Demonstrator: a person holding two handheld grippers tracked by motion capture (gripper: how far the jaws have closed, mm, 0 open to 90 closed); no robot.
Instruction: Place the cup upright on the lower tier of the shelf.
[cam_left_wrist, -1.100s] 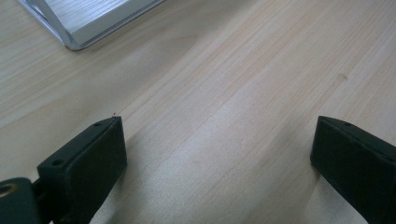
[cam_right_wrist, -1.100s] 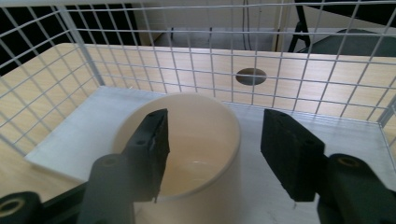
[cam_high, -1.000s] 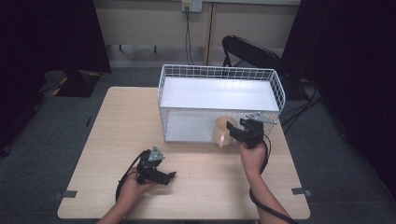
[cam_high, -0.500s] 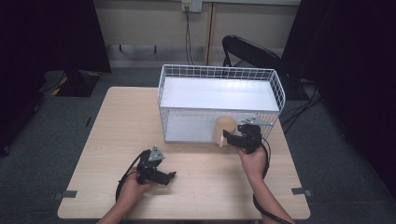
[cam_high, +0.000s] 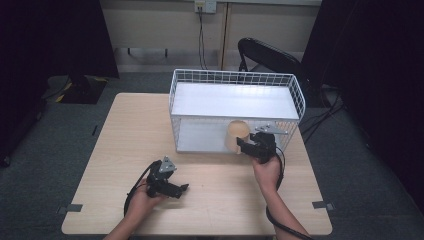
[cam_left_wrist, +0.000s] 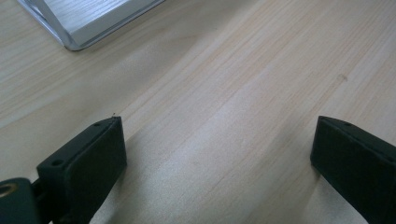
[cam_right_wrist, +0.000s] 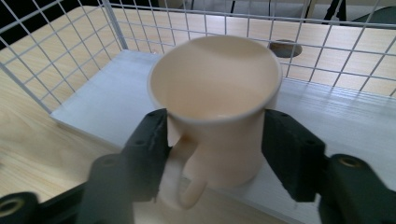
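Clamping the cream mug (cam_right_wrist: 215, 116) between its two black jaws, the right gripper (cam_high: 256, 148) sits at the open front of the white wire rack (cam_high: 296, 95), closed on the mug's body just under the rim with the handle pointing back toward the hand. The mug stands upright, its long axis vertical and its mouth up, directly ahead of this gripper and over the front edge of the rack's lower shelf (cam_right_wrist: 327, 116); whether its base rests on that shelf or hangs just above it I cannot tell. Whatever move comes next probably runs along the line from gripper to shelf, since the shelf stretches away beyond the mug while bare table (cam_high: 225, 200) lies behind the hand. The left gripper (cam_high: 167, 185) is well apart from the mug, low over the table on the near side, its jaws spread wide with nothing between them, so the right hand is plainly the nearer one. From the right gripper view come the jaw contact and the empty inside of the mug; the high view gives the layout instead, showing the rack's upper shelf (cam_high: 235, 100) above the mug.
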